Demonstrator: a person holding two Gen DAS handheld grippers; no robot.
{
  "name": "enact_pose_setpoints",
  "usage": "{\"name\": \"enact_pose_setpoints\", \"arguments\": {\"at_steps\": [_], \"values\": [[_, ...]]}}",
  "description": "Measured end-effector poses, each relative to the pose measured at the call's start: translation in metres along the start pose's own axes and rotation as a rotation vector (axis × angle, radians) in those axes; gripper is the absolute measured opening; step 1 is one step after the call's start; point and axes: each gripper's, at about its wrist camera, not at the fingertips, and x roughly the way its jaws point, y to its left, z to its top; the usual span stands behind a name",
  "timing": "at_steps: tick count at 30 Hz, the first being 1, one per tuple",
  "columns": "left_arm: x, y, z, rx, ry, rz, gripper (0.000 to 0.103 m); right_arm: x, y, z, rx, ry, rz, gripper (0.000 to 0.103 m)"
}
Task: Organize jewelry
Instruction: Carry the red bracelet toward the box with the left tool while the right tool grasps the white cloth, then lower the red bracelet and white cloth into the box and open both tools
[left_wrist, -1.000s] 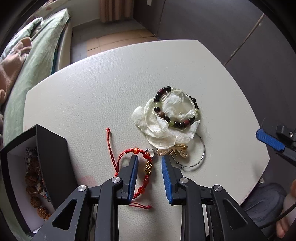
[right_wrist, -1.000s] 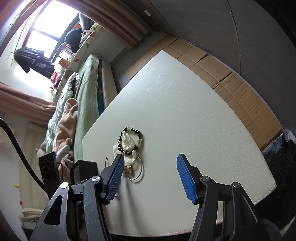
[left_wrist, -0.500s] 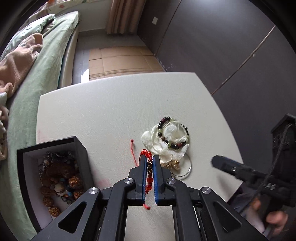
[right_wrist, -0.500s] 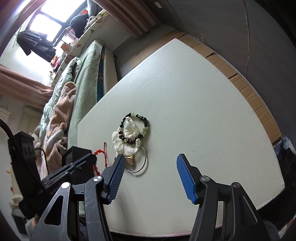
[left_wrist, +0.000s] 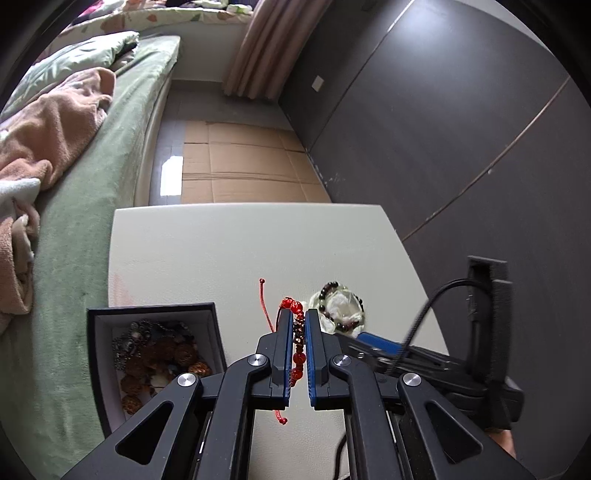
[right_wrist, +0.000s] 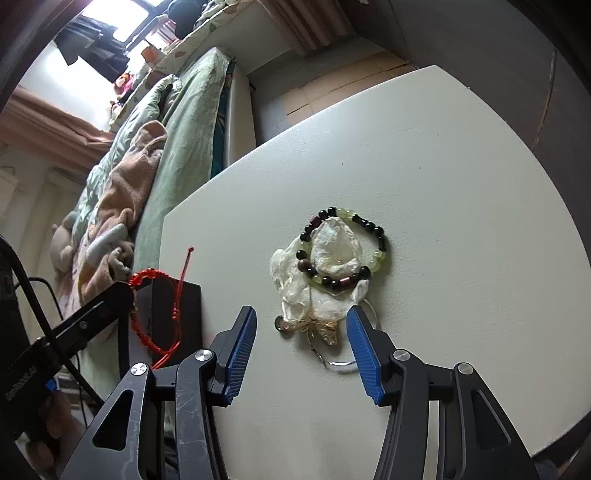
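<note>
Pinched between the blue pads of the left gripper (left_wrist: 299, 325), the red cord bracelet (left_wrist: 297, 354) hangs clear of the white table (left_wrist: 221, 251); the jaws press together on its row of red beads and a small gold charm, and loose knotted cord ends trail above and below. Left of the fingers, near the table's left edge, sits an open black jewelry box (left_wrist: 155, 350) heaped with brown and dark beaded pieces. Just right of the fingertips a dark-and-green beaded bracelet (left_wrist: 343, 306) lies on crumpled white tissue (left_wrist: 340, 308). Beyond these the tabletop runs bare to its far edge, with a green bed (left_wrist: 92, 221) alongside. No writing can be read

From the right wrist view, the right gripper (right_wrist: 301, 330) stands with jaws spread wide, holding nothing, its tips on either side of a gold dragonfly charm (right_wrist: 314, 326) on a thin silver hoop (right_wrist: 343, 365). The tissue (right_wrist: 306, 295) touches the charm, and the beaded bracelet (right_wrist: 343, 251) rests on top of it. At left the red cord bracelet (right_wrist: 151, 314) dangles from the left gripper (right_wrist: 118, 295) in front of the box (right_wrist: 184, 314). Open table stretches right toward the rounded edge (right_wrist: 480, 184)
</note>
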Motion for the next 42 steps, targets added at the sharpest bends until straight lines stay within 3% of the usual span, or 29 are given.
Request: {"name": "enact_pose_setpoints", "arguments": {"at_steps": [4,7,10,11,12,23,30,37,42], "values": [[-0.009,0.009,0.005,-0.027,-0.026,-0.013,0.006,0.013,0.011,0.006,-0.036,0.024,-0.024,0.052],[-0.012,0.016,0.006,-0.046,-0.033,-0.018,0.006,0.024,0.015,0.009,-0.045,0.048,-0.048,0.045],[-0.016,0.022,0.006,-0.062,-0.043,-0.02,0.006,0.033,0.019,0.009,-0.071,0.077,-0.084,0.024],[-0.017,0.023,0.007,-0.066,-0.046,-0.021,0.006,0.036,0.02,0.009,-0.081,0.088,-0.096,0.006],[-0.018,0.025,0.008,-0.071,-0.047,-0.024,0.006,0.037,0.021,0.008,-0.08,0.091,-0.095,0.004],[-0.04,0.039,0.009,-0.081,-0.081,-0.017,0.006,-0.044,0.034,0.008,-0.087,-0.13,0.056,0.002],[-0.054,0.05,0.005,-0.085,-0.095,0.004,0.006,-0.089,0.065,0.006,-0.143,-0.216,0.141,0.002],[-0.073,0.067,0.0,-0.111,-0.124,0.029,0.006,-0.1,0.118,0.0,-0.241,-0.219,0.213,0.002],[-0.086,0.079,-0.003,-0.14,-0.148,0.044,0.006,-0.084,0.154,-0.009,-0.305,-0.155,0.242,0.002]]}}
